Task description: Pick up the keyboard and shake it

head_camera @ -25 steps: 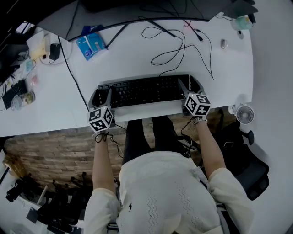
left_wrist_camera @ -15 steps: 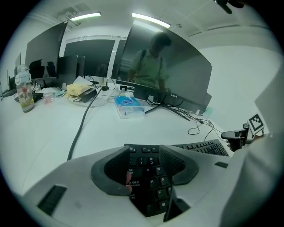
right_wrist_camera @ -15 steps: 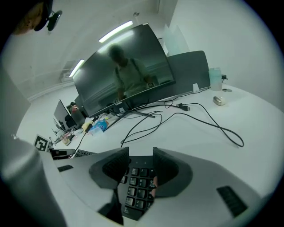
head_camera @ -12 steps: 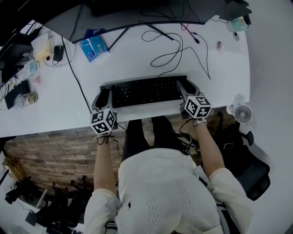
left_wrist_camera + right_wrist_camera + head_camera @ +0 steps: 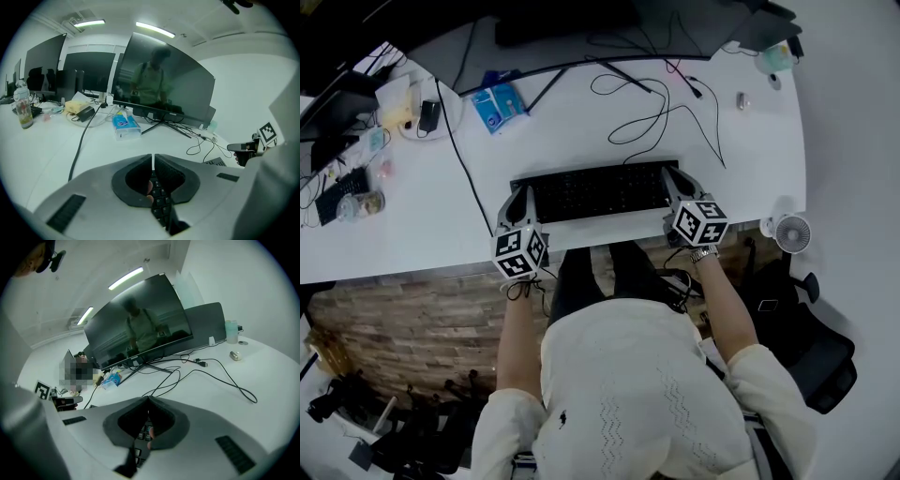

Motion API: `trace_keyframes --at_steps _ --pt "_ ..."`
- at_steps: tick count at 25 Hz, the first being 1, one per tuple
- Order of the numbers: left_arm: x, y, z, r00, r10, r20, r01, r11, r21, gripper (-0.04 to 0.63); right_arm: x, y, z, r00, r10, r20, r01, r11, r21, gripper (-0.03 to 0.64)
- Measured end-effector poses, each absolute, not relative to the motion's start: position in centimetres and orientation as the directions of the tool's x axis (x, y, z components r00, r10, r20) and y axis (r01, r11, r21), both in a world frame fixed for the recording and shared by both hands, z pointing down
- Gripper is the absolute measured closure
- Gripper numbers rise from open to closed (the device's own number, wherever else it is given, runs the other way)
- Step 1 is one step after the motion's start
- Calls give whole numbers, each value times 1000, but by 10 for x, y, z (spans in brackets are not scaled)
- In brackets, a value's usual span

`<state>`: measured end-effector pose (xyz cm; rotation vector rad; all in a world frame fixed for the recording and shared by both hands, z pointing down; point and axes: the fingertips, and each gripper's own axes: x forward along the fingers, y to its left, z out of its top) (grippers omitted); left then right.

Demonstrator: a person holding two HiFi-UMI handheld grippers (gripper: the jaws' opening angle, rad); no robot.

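In the head view, the keyboard [image 5: 595, 190] was at the near edge of the desk [image 5: 750, 141], keys up, with its long axis running left to right. The left gripper [image 5: 517, 199] and right gripper [image 5: 673, 180] were at its ends. In the left gripper view, the jaws had just been closing and pinched the left end. In the right gripper view, the jaws clamped the right end. Both grips looked shallow, so a hard shake could probably twist the keyboard loose.

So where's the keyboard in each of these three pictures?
Head view: keyboard in the centre, at the near edge of the desk.
Left gripper view: bottom centre, only a strip of the keyboard shows.
Right gripper view: bottom centre, a few keys of the keyboard.
Shared landmark: the blue pack, lying beyond the keyboard in all three.
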<state>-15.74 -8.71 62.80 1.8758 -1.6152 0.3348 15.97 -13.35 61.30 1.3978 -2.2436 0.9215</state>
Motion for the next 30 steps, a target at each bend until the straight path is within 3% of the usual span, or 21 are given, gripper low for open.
trace_keyframes --at_steps 15,30 --pt "-130 -97 566 260 -848 463 -940 -112 324 572 134 -144 538 -528 -715 459 -848 414 -331 617" --pt "-131 -102 467 230 -927 296 -949 -146 281 572 123 -157 427 -555 -799 232 -802 438 -406 617"
